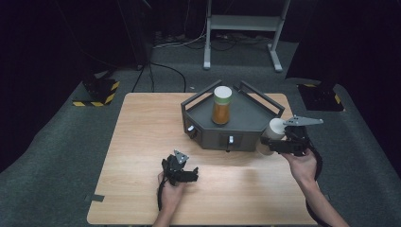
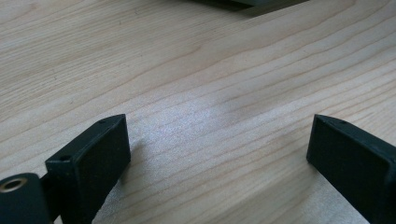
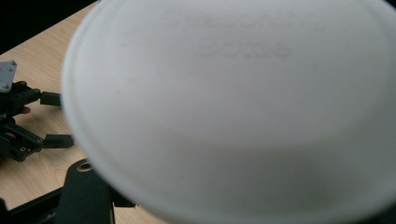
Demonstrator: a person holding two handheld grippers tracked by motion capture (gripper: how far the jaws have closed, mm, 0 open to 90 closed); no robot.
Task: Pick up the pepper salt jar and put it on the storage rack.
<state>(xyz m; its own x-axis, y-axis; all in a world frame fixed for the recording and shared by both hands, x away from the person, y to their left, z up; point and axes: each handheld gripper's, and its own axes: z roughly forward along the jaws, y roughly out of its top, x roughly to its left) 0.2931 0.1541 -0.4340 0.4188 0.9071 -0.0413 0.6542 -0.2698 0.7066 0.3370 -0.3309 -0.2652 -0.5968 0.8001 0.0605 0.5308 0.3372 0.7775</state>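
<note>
Low over the wooden table point(image 1: 142, 142), left tool point(image 2: 219, 154) gapes; right tool point(image 1: 265, 142) grips a white-capped bottle point(image 1: 273, 130).

The table point(image 1: 142, 142) was pale wood with a fine running grain. On it sat a dark grey tray point(image 1: 250, 124), and standing in the tray was an amber jar point(image 1: 222, 105) with a cream lid. Just right of the tray was a white-lidded bottle point(image 1: 273, 132). Both grippers' fingers point(image 2: 93, 163) were matt black.
</note>
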